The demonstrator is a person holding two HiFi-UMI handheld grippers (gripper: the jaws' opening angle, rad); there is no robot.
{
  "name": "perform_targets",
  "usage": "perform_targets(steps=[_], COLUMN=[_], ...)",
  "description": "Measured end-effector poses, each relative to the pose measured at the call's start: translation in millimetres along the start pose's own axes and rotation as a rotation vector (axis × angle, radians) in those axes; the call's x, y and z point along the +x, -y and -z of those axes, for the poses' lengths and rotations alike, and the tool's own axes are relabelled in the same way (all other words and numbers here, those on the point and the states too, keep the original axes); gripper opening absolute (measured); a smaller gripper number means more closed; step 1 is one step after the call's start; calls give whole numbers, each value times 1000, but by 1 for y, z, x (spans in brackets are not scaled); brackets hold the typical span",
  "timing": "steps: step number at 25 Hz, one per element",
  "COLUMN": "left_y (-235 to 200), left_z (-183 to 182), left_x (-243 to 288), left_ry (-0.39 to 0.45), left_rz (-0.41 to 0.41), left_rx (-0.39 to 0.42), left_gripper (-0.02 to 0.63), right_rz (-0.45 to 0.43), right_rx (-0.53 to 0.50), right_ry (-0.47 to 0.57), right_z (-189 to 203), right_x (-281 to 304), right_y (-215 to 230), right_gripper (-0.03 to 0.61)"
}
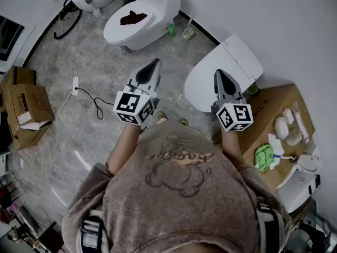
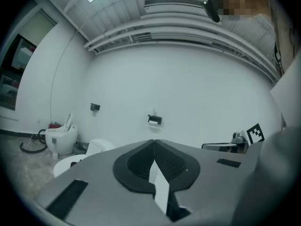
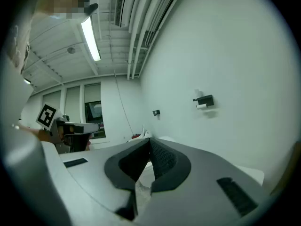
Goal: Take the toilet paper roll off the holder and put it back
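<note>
A black toilet paper holder (image 2: 154,119) with a small white roll (image 2: 153,123) under it hangs on the white wall, far ahead of both grippers. The right gripper view shows the same holder (image 3: 204,100) and roll (image 3: 201,106) off to the right. My left gripper (image 1: 155,62) (image 2: 153,142) is held level in front of the person, its jaws shut with nothing between them. My right gripper (image 1: 217,73) (image 3: 149,140) is beside it, also shut and empty. Neither gripper is near the holder.
A white toilet (image 1: 141,16) stands ahead on the grey marble floor, and another toilet (image 1: 224,73) is under the right gripper. A cardboard box (image 1: 281,107) with cloths is at the right. More boxes (image 1: 26,107) sit at the left, with a power cable (image 1: 87,96) on the floor. A second black wall fitting (image 2: 95,107) is further left.
</note>
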State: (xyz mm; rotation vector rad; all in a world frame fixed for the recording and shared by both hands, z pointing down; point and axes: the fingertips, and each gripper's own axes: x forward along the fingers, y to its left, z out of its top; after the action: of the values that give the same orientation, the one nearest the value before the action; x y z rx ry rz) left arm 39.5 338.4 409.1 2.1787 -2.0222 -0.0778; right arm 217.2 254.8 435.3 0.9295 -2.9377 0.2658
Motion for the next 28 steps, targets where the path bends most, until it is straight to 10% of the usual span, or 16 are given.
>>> perform_targets(steps=[28], left_y=[-71], left_z=[-2], left_x=[23], left_ry=[5], left_rz=[123], left_rx=[38], left_gripper=[20], right_rz=[67], right_rx=[5], right_ry=[18], right_z=[16], right_x=[68], right_y=[-38], right_gripper=[-3])
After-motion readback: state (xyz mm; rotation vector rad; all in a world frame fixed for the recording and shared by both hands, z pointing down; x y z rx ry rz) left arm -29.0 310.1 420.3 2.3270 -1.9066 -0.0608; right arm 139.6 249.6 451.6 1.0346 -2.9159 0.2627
